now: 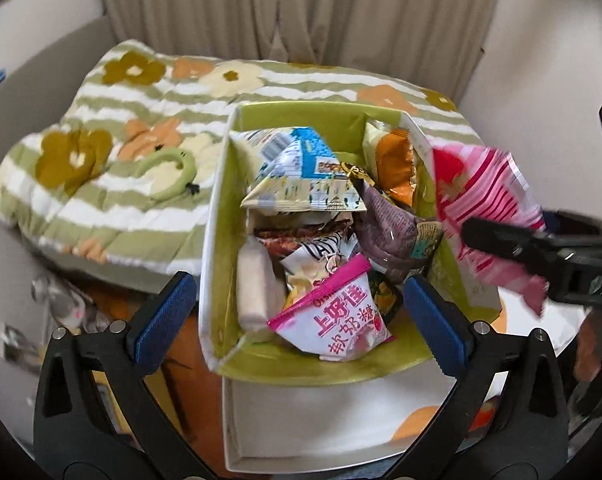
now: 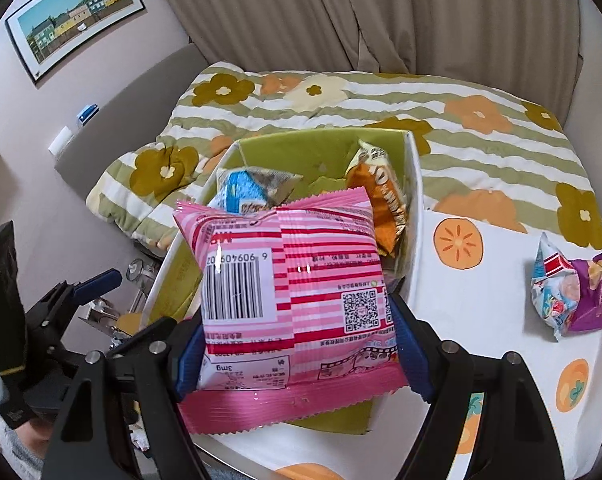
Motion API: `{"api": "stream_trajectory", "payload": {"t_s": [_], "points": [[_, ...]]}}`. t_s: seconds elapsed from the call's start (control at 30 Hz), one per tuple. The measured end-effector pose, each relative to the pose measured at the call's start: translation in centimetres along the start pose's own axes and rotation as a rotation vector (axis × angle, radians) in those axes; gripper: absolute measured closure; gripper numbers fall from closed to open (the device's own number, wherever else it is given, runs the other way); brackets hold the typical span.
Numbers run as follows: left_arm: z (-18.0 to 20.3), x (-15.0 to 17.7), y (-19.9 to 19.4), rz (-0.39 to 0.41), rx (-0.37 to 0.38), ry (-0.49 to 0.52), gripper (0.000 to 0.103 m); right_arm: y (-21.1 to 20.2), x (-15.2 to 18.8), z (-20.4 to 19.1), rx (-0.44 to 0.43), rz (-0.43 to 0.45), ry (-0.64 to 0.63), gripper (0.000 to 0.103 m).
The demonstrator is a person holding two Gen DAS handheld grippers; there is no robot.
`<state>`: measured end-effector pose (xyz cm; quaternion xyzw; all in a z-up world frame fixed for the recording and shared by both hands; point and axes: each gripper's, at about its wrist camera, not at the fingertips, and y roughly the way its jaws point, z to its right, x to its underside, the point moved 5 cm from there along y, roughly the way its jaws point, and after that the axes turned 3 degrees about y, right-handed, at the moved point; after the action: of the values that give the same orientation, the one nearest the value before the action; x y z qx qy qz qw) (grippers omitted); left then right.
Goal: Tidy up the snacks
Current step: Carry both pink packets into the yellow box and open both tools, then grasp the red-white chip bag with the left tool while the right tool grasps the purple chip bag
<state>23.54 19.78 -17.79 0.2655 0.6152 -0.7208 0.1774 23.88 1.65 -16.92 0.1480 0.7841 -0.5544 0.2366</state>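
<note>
Mostly done: green box (image 1: pixel 221 216) already full of snacks. Left hand-held gripper (image 1: pixel 301 312) spread, empty, above it. Right hand-held gripper (image 2: pixel 297 356) pinches pink packet (image 2: pixel 289 280) over box; two packets (image 2: pixel 573 296) remain on bench (image 2: pixel 481 320), to its right.

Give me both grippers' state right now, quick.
Left gripper: open, nothing between its blue pads, poised over the green-lined snack box.
Right gripper: closed on the pink striped foil snack packet, holding it above the box.

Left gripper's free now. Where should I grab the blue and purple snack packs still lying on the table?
Take the blue pack across its puffed middle, coming from above. It lies flat on the tablecloth against the purple pack, so only its left edge and top are clear.
</note>
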Motion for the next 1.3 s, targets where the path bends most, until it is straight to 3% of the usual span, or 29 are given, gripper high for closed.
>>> {"api": "stream_trajectory", "payload": {"t_s": [0.27,0.37,0.47,0.8,1.1,1.3], "points": [[-1.5,0.5,-1.2,0.016,-0.084,-0.008,0.001,2.2,0.0,-1.1,0.005,-0.003,0.013,0.023],[-2.2,0.8,-1.7,0.01,-0.103,-0.027,0.001,2.0,0.3,-1.2,-0.014,0.037,0.027,0.0],[-2.7,1.2,-2.2,0.014,-0.086,-0.05,0.001,1.3,0.9,-0.9,-0.044,0.103,0.029,0.0],[-1.9,1.0,-3.4,0.037,-0.07,-0.006,0.001,0.0,1.9,-1.3,-0.037,0.134,0.007,0.0],[0.3,-0.6,-5.9,0.104,-0.032,0.078,0.001,-4.1,2.1,-0.8,0.06,0.197,0.043,0.0],[3.7,-2.0,-6.4,0.136,0.014,0.13,0.001,-8.0,2.9,2.0,0.17,0.252,0.102,0.0]]}}
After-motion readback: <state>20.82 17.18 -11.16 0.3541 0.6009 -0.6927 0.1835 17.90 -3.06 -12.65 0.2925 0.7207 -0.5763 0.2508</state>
